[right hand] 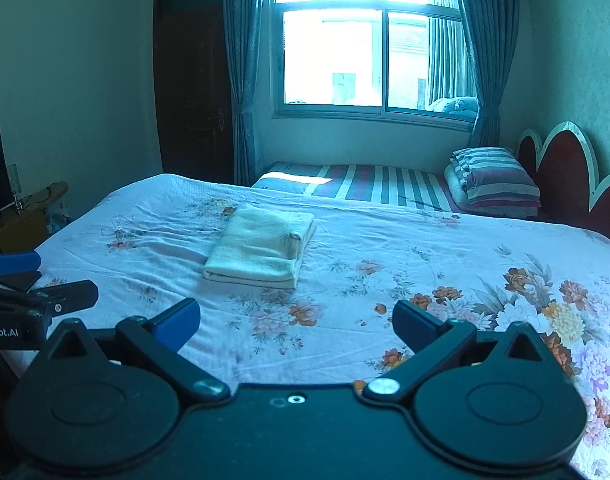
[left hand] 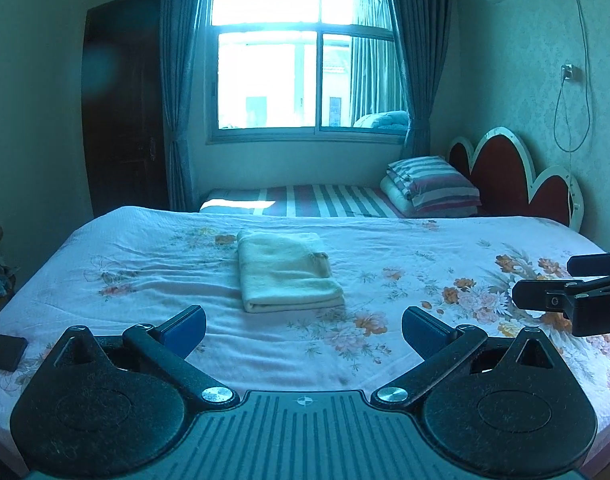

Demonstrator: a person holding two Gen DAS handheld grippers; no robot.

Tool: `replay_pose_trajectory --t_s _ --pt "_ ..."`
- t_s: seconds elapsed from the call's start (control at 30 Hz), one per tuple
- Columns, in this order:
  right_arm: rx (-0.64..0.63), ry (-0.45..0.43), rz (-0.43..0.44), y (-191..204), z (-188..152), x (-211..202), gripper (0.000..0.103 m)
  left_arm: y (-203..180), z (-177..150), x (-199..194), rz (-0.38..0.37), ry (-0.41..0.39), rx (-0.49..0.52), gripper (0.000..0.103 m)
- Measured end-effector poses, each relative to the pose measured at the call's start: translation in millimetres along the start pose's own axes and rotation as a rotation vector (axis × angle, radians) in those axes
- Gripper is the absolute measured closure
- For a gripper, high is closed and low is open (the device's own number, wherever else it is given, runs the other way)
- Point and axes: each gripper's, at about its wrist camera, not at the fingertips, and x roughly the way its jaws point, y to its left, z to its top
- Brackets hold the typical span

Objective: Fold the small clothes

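A floral-sheeted bed (left hand: 153,264) carries one folded cream cloth (left hand: 287,270) near its middle.

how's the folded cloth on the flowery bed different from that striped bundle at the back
The folded cream cloth is plain and pale; the striped bedding has red, grey and white bands. The cloth lies flat and thin mid-bed on the floral sheet, with open space around it; the striped bedding is a bulkier, puffier stack lying close by the red headboard on the striped mattress behind. Both are folded and neither gripper touches them.
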Motion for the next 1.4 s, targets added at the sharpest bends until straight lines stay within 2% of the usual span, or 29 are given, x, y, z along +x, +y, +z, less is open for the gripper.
replay_pose_trajectory --t_s 0.23,1.4 --pt "0.006 -0.005 -0.014 -3 -1 -3 0.000 -7 5 1 -0.023 -0.008 0.002 0.000" --pt "0.011 -0.014 -0.016 -5 6 -3 0.000 -7 12 3 -0.026 -0.016 0.002 0.000"
